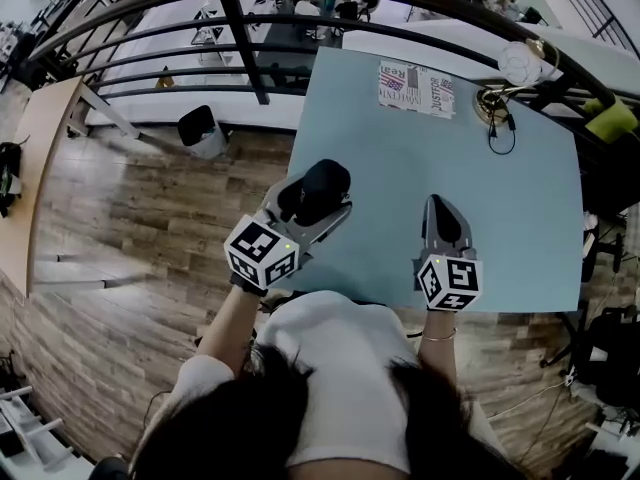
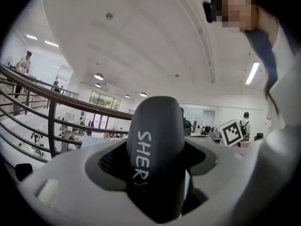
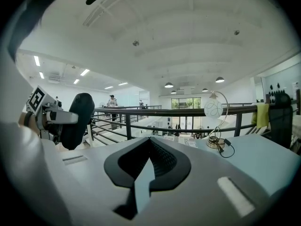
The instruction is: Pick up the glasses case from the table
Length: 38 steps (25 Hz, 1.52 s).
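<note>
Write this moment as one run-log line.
left gripper: shut on glasses case, held clear of table | right gripper: shut, empty

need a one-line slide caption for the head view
Left gripper holds the black glasses case above the blue table's left edge; right gripper hangs shut and empty beside it.

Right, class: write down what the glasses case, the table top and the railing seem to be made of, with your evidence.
The glasses case: probably hard plastic or a leather-like cover; matt black, smooth, white printed lettering.
The table top: likely laminate or painted board; pale blue, even colour.
The railing: apparently metal; thin dark painted bars.
</note>
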Each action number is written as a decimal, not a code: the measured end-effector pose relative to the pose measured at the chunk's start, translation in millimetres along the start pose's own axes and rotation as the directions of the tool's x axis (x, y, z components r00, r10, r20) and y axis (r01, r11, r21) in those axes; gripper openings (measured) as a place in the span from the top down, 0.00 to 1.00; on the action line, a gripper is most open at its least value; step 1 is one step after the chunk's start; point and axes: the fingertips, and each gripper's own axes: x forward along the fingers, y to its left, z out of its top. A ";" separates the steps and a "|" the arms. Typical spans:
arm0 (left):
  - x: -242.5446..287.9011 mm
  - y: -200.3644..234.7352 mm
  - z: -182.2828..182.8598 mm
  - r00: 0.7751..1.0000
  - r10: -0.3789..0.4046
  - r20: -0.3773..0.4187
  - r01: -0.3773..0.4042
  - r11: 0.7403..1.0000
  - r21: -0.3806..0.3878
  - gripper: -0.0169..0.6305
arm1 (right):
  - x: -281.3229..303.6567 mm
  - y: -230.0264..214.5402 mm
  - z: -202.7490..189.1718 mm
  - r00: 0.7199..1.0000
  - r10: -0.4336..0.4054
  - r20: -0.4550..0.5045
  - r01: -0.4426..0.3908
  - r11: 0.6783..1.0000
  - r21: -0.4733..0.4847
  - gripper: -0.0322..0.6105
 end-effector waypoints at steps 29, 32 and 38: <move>-9.3 12.7 -5.6 0.994 0.109 0.009 -0.109 0.994 -0.005 0.37 | -6.1 5.5 -5.0 0.999 0.032 -0.009 -0.032 0.999 -0.024 0.95; -10.8 13.6 -5.5 0.994 0.107 0.010 -0.107 0.994 -0.005 0.37 | -5.2 7.1 -3.8 1.000 0.030 -0.007 -0.031 0.999 -0.024 0.95; -12.3 16.0 -5.8 0.994 0.107 0.007 -0.107 0.994 -0.003 0.37 | -3.1 9.5 -3.6 1.000 0.028 -0.009 -0.028 0.999 -0.022 0.95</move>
